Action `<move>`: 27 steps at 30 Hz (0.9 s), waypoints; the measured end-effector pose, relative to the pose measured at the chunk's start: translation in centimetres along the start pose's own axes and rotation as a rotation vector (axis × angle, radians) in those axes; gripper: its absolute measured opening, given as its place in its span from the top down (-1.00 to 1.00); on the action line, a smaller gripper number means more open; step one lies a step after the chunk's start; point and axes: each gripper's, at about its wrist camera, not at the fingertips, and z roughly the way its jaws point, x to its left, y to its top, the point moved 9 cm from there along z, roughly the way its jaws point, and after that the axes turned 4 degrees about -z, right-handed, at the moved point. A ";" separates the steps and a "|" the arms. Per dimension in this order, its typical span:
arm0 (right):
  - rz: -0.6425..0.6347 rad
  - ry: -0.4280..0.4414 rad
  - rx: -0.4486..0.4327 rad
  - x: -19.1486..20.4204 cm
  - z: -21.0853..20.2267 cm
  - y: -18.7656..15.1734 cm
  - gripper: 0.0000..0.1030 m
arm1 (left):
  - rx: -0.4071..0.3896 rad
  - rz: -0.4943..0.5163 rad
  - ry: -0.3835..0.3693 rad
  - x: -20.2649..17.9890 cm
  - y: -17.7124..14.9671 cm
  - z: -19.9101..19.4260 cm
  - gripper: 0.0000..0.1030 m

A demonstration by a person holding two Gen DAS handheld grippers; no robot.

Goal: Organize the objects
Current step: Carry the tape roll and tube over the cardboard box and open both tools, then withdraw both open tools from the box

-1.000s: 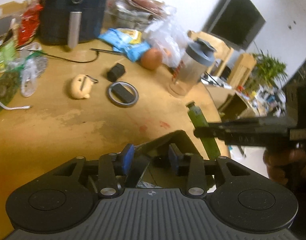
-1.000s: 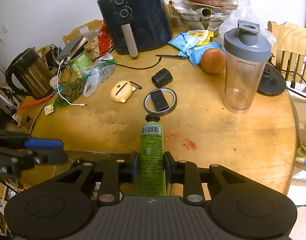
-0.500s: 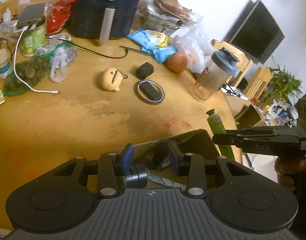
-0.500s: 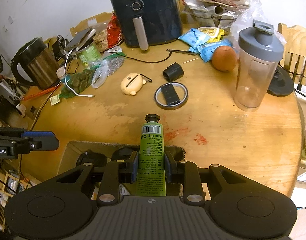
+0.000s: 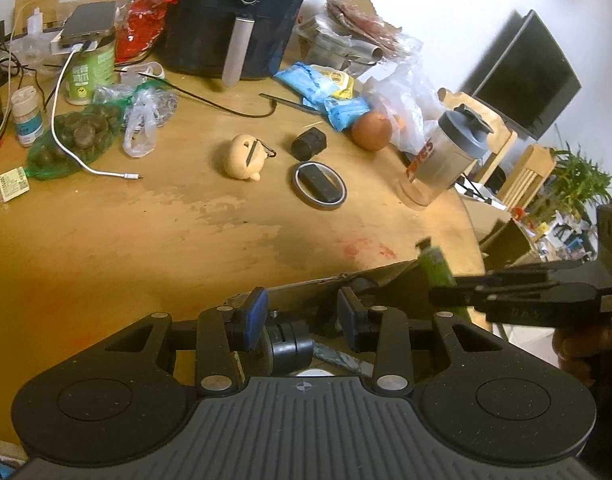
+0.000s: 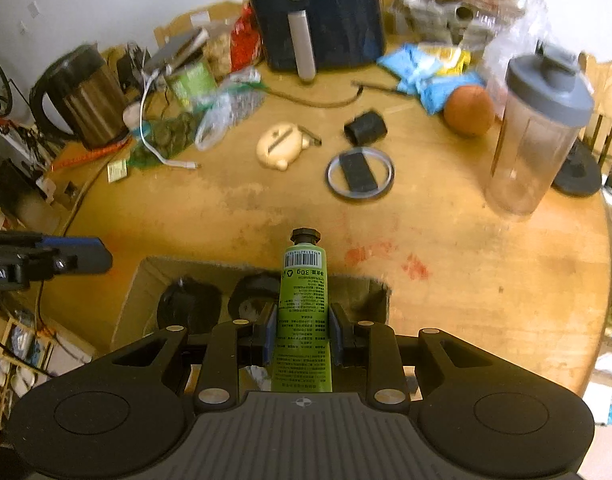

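Note:
A green hand-cream tube (image 6: 303, 312) with a black cap is clamped between the pads of my right gripper (image 6: 301, 330), cap pointing away from me. It hangs over an open cardboard box (image 6: 137, 288) at the near edge of the round wooden table. Two dark round items lie inside the box. In the left wrist view the same tube (image 5: 436, 266) sticks out of my right gripper (image 5: 458, 292) above the box rim (image 5: 306, 286). My left gripper (image 5: 301, 316) stands open with nothing pressed between its blue pads, beside the box's left end (image 6: 93, 258).
On the table past the box lie a tape ring around a black block (image 6: 360, 174), a beige pig-shaped case (image 6: 279, 148), a small black box (image 6: 366, 126), an orange (image 6: 468, 110) and a shaker bottle (image 6: 542, 132). An air fryer (image 5: 241, 16), kettle (image 6: 81, 100) and bags crowd the back.
Both grippers have drawn back toward the near table edge, so the box opening now shows beneath them. The tube stays clamped in the right gripper; the left keeps the same gap.

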 end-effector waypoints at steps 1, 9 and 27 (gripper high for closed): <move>0.001 -0.003 0.016 0.0 0.3 -0.2 0.42 | -0.001 -0.004 0.000 0.1 0.0 0.0 0.26; 0.022 -0.080 -0.009 -1.1 0.2 0.0 -0.51 | -0.006 -0.009 0.004 0.3 0.1 -0.1 0.26; 0.080 -0.146 -0.035 -2.5 0.2 -0.3 -1.00 | 0.007 0.049 -0.002 -0.6 0.7 0.6 0.26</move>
